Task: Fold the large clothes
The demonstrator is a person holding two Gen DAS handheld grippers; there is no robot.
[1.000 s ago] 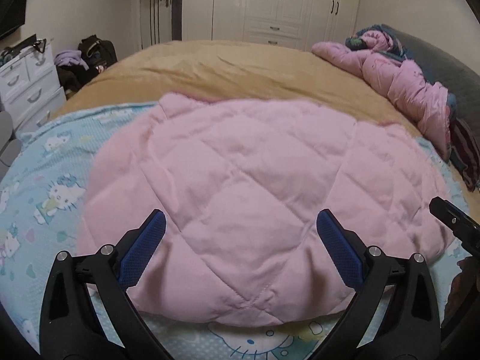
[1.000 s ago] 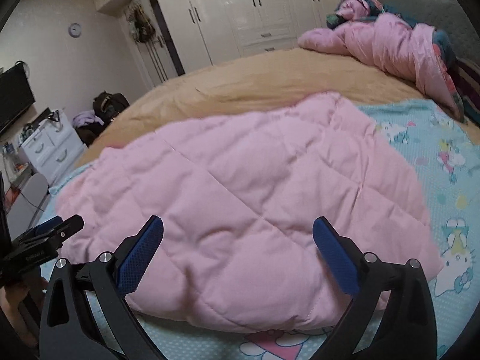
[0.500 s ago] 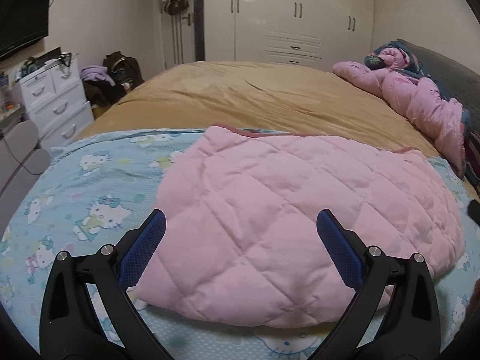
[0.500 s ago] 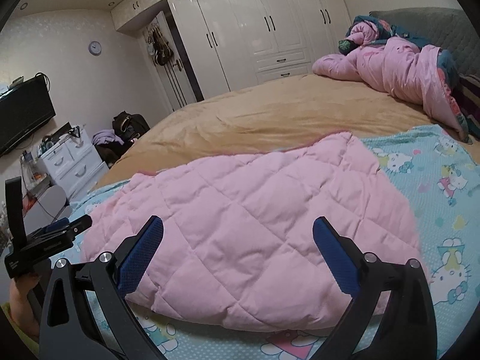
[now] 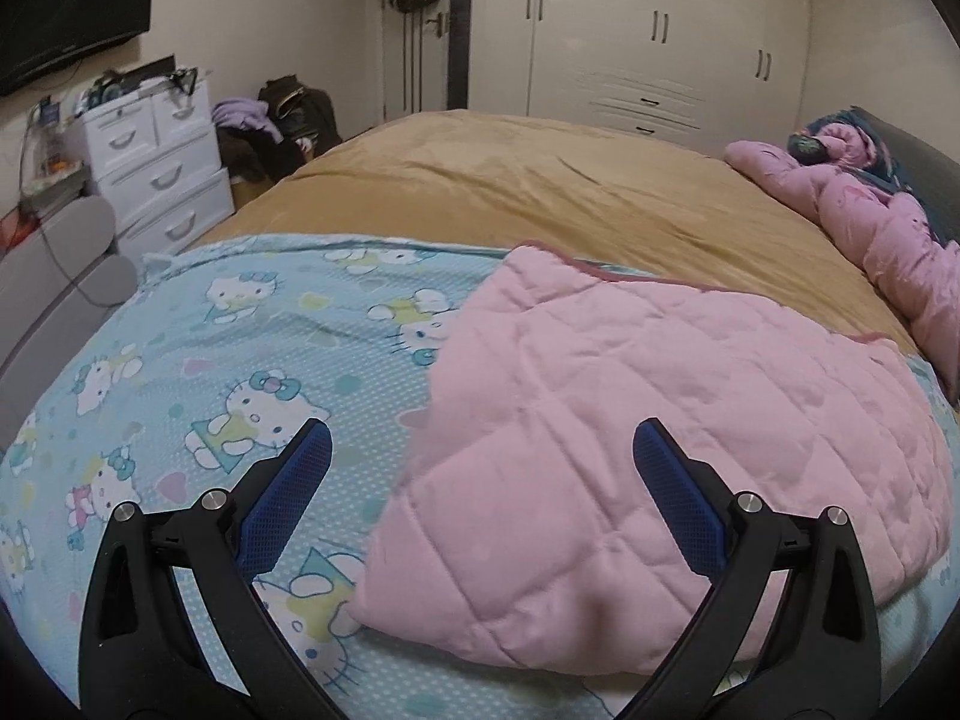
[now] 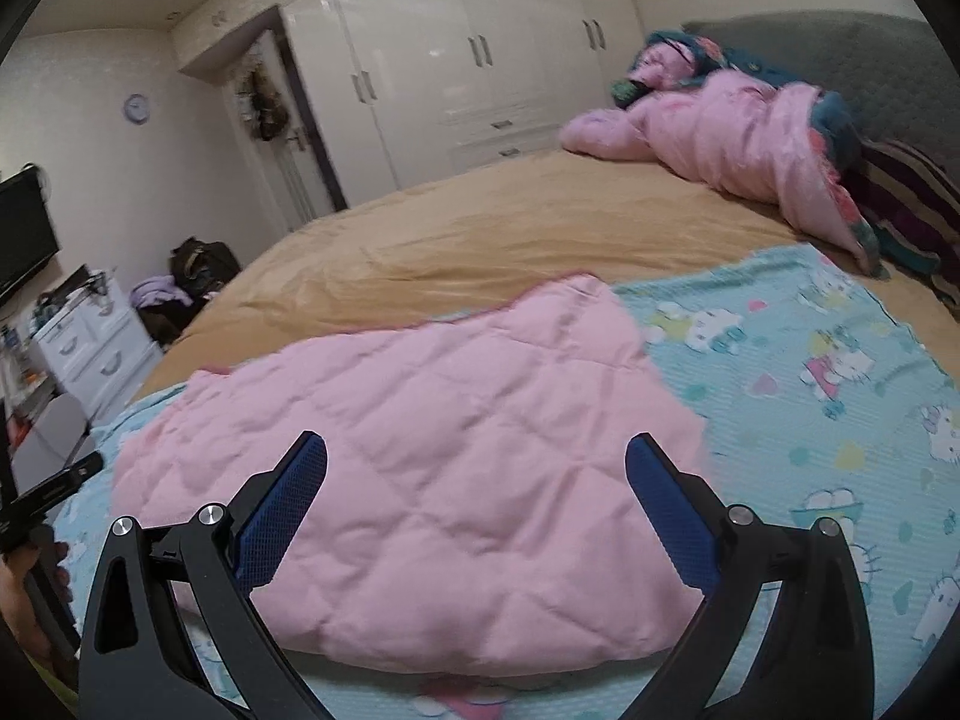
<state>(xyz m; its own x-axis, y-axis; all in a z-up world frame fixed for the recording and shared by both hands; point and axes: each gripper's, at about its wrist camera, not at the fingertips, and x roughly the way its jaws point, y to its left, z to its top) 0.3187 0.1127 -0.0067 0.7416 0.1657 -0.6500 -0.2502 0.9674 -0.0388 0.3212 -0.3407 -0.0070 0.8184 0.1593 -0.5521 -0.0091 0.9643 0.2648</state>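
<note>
both tools drew back; pink quilted garment (image 5: 660, 450) lies ahead, untouched

Bed (image 5: 540, 180) covered by a tan spread (image 6: 480, 228). Near end overlaid by a light-blue cartoon-cat sheet (image 5: 240, 360). On that sheet, a folded pink quilted garment (image 5: 660, 450), its far edge touching the tan spread. At the headboard end, a crumpled pink quilt (image 6: 738, 138) heaped on the tan spread, dark striped fabric (image 6: 906, 204) just beside it.
</note>
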